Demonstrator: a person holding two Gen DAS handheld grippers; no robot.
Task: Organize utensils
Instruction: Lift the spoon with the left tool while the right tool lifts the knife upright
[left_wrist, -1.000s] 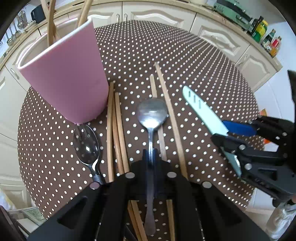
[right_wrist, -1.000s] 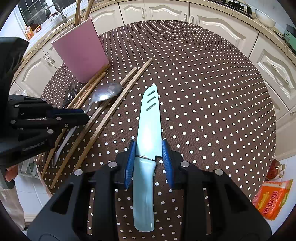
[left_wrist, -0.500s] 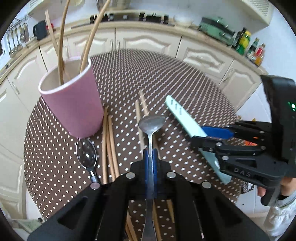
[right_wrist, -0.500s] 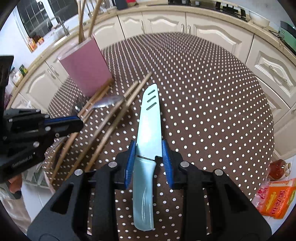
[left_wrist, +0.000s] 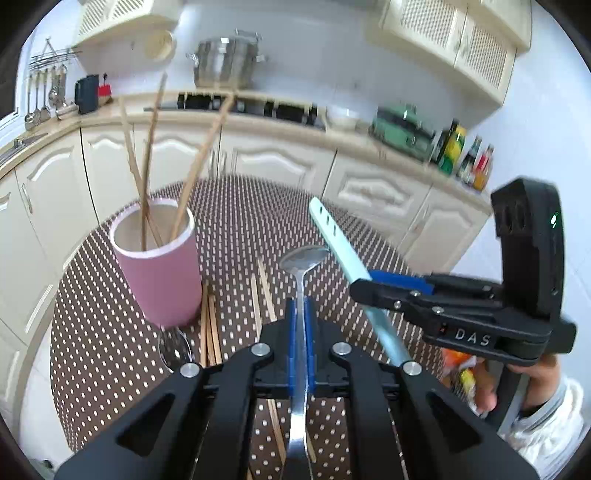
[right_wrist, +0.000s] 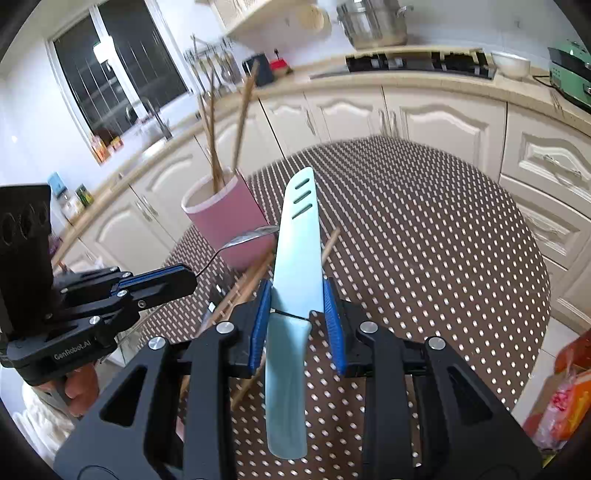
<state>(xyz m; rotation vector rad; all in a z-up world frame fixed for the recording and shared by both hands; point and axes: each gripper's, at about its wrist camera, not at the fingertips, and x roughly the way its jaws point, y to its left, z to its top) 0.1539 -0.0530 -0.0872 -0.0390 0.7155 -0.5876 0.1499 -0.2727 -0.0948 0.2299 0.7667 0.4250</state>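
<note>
while the left gripper (left_wrist: 302, 312) clamps a spoon (left_wrist: 303, 258) and the right gripper (right_wrist: 297, 295) a knife (right_wrist: 297, 236), both hover beside the pink cup (left_wrist: 159, 273).

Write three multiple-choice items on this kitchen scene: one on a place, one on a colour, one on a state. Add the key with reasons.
1. Where do the upright chopsticks stand?
A. in the pink cup
B. in a drawer
C. on the stove

2. What colour is the knife?
A. red
B. black
C. light blue

3. What is the left hand-held gripper doing?
A. hanging open
B. clamping a spoon
C. gripping a plate

Key: A, the sticks rise out of the cup; C, blade and handle are pale blue; B, the spoon handle sits between the closed blue pads.
</note>
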